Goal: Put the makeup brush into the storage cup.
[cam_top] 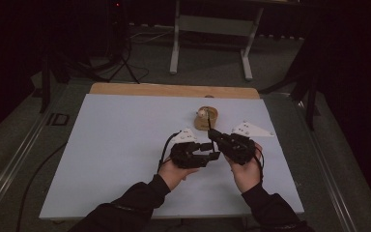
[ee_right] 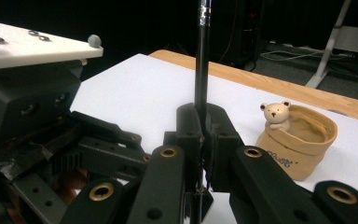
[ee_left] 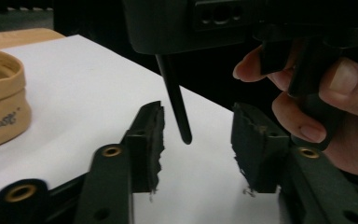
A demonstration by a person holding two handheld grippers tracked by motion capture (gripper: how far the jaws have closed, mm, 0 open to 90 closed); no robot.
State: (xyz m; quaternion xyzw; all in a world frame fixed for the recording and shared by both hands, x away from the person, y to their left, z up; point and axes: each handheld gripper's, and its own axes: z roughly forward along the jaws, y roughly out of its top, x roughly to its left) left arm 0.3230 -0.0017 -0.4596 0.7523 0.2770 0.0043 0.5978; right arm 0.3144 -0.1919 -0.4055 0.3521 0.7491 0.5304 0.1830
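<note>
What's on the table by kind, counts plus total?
Black pen: 1
Tan bear pot: 1
Handheld grippers: 2, left gripper and right gripper
Total: 4

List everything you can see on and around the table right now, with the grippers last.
Pen: one, black, thin; clamped upright in the right gripper, its lower tip between the left gripper's jaws, touching neither.
Holder: one, tan, bag-shaped, with a small bear figure at its rim; far centre-right of the table.
Table: one, white top, wooden far edge.
Stand: one, grey, on the floor beyond the table.
Left gripper: black, jaws apart.
Right gripper: black, shut on the pen.
</note>
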